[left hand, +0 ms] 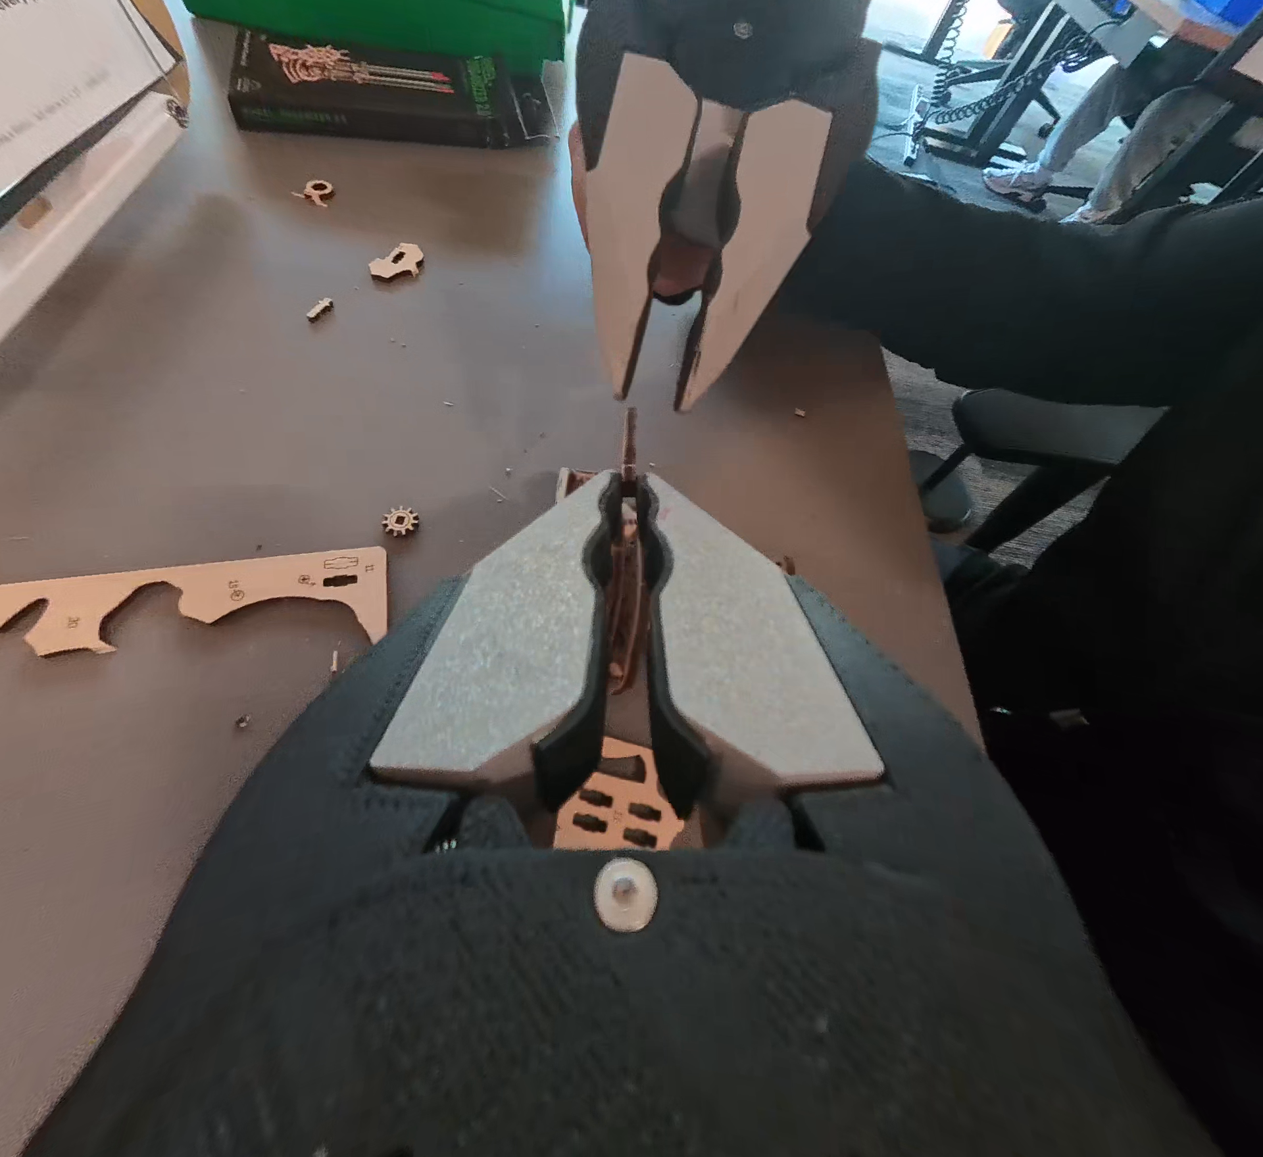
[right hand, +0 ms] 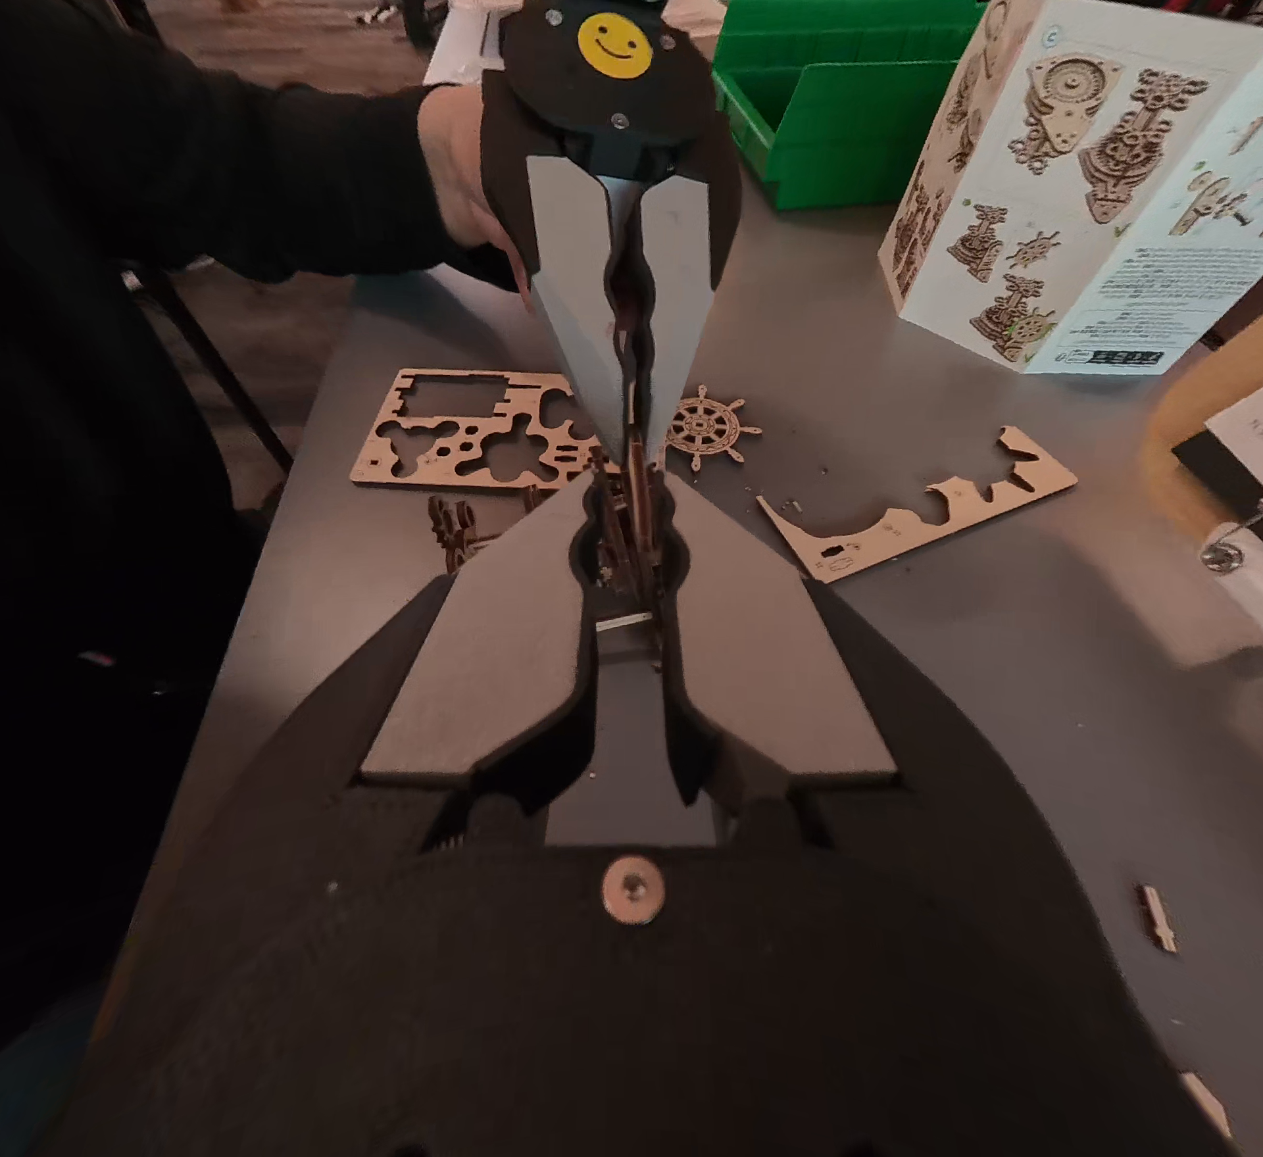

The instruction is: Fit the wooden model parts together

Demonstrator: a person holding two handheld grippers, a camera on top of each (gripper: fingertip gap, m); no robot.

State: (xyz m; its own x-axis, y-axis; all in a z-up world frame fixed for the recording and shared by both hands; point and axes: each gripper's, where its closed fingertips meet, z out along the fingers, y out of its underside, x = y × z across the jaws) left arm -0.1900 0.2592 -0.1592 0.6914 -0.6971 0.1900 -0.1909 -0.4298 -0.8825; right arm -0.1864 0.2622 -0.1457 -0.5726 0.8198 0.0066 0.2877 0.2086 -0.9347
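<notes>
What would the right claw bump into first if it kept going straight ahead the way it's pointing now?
Most likely the thin wooden part sticking out of the left claw. The right claw points tip to tip at it, with only a small gap between them in the left wrist view; depth is hard to judge.

Left tongs (left hand: 629, 482) clamped tight; right tongs (left hand: 649, 403) parted slightly, tips facing, nearly touching.
</notes>
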